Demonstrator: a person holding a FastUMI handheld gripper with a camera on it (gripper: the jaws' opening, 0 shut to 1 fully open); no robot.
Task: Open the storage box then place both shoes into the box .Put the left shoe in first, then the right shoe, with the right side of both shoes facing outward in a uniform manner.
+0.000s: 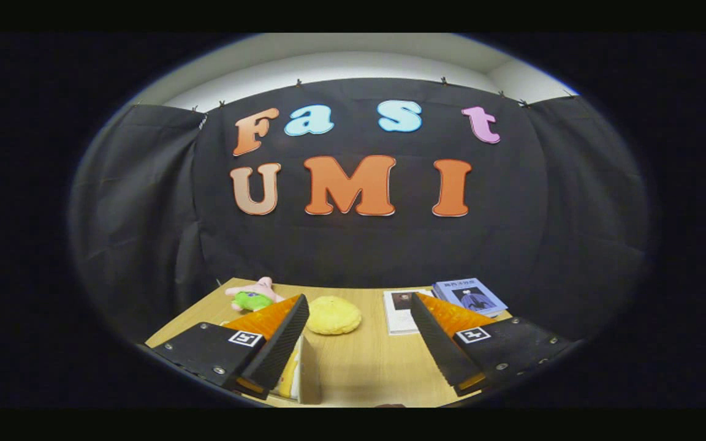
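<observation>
**Storage box and claw: position entry**

Storage box: I cannot identify it with certainty. The nearest candidate is a pale upright panel (310, 375) with a yellow-and-white part behind it, standing on the bench (359, 367) close against the inner side of the claw's left finger (279, 343). Too little of it shows for me to say what it is.

Claw (359, 299): fingers spread wide apart, gripping nothing, bare bench between them. It is held low over the near part of the bench and points toward the booth's cloth wall.

Other items on the bench, as I see them from the claw camera:
- Round yellow plush bun (333, 315), just ahead of the left fingertip, between the two fingers.
- Pink starfish plush toy (255, 295) with green shorts, beyond the left finger at the far corner.
- White booklet (397, 315) with a dark cover picture, lying flat beside the right fingertip.
- Blue book (470, 297), flat, beyond the right finger, touching or just beside the booklet.
</observation>
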